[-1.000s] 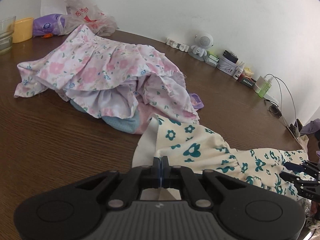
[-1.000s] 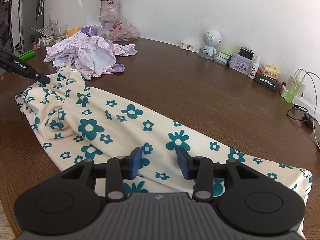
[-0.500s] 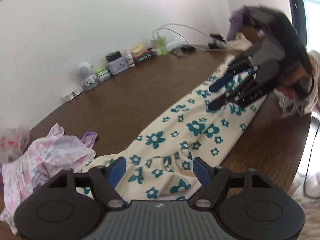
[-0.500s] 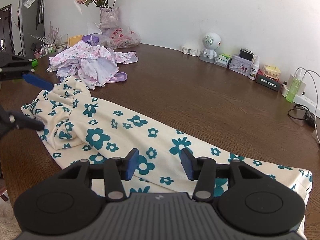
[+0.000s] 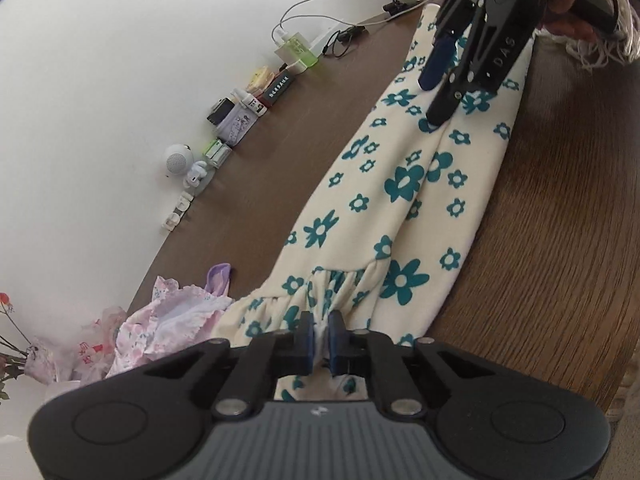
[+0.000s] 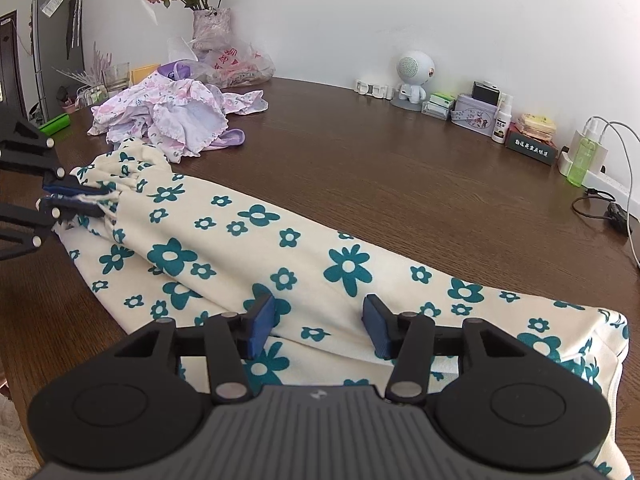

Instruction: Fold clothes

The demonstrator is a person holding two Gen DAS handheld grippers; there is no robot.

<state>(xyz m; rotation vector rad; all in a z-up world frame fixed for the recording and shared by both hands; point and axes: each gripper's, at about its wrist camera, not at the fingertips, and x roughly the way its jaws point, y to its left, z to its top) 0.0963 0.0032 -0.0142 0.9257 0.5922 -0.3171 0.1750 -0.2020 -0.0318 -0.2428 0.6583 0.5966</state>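
Left gripper (image 5: 319, 338) jaws close on the flowered trousers' (image 6: 320, 256) gathered waistband, anchoring it on the table (image 6: 400, 168); right gripper (image 6: 318, 330) jaws widen, empty, above the legs.

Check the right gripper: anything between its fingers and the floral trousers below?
Nothing visible. The right gripper, jaws opening, hangs directly over the floral trousers with only bare cloth between its pads. The left gripper is closing on the gathered waistband end. The pink clothes pile lies well clear.
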